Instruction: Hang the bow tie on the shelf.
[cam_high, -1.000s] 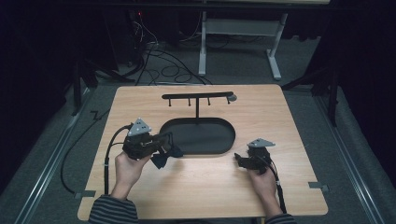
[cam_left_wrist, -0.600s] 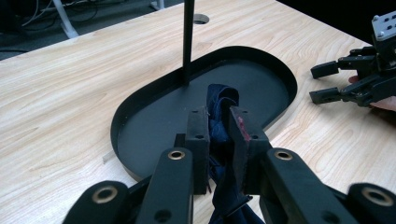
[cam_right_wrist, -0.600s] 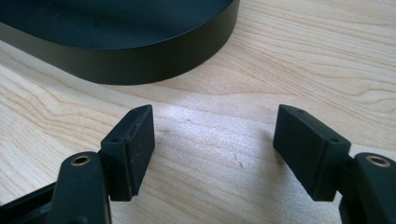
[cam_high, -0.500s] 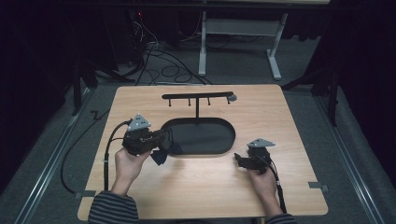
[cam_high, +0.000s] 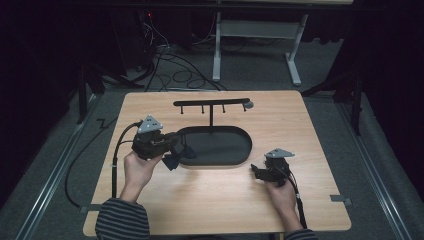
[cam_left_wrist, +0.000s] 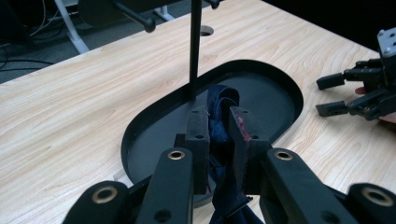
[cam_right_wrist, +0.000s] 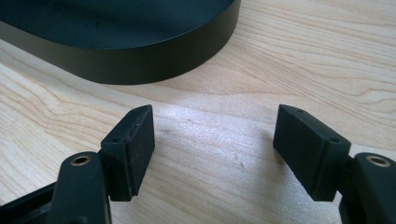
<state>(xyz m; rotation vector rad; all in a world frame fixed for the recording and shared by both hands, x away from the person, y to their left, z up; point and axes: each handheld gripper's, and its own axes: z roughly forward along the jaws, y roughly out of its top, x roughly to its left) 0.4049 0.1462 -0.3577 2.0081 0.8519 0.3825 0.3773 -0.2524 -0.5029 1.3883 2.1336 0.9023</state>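
Note:
A dark blue piece of cloth (cam_left_wrist: 224, 99) is pinched between my left gripper's (cam_left_wrist: 218, 114) jaws; its loose end hangs below them. In the high view my left gripper (cam_high: 181, 151) hovers at the left end of the black oval tray (cam_high: 220, 147), with the cloth (cam_high: 171, 161) dangling over the rim. A black stand (cam_high: 211, 102) with a peg bar rises from the tray's far edge. To the right of the tray, my right gripper (cam_high: 255, 171) rests on the table, open. Its jaws (cam_right_wrist: 215, 126) hold nothing and point at the tray wall (cam_right_wrist: 116, 56).
The wooden table (cam_high: 310, 125) carries the tray and stand. The stand's post (cam_left_wrist: 194, 46) rises just beyond the cloth. My right gripper (cam_left_wrist: 336, 95) lies past the tray's end. Cables and table legs (cam_high: 217, 50) lie on the floor beyond.
My left hand has shifted a little toward the far side of the table with the cloth still in its jaws. The right hand has stayed put.

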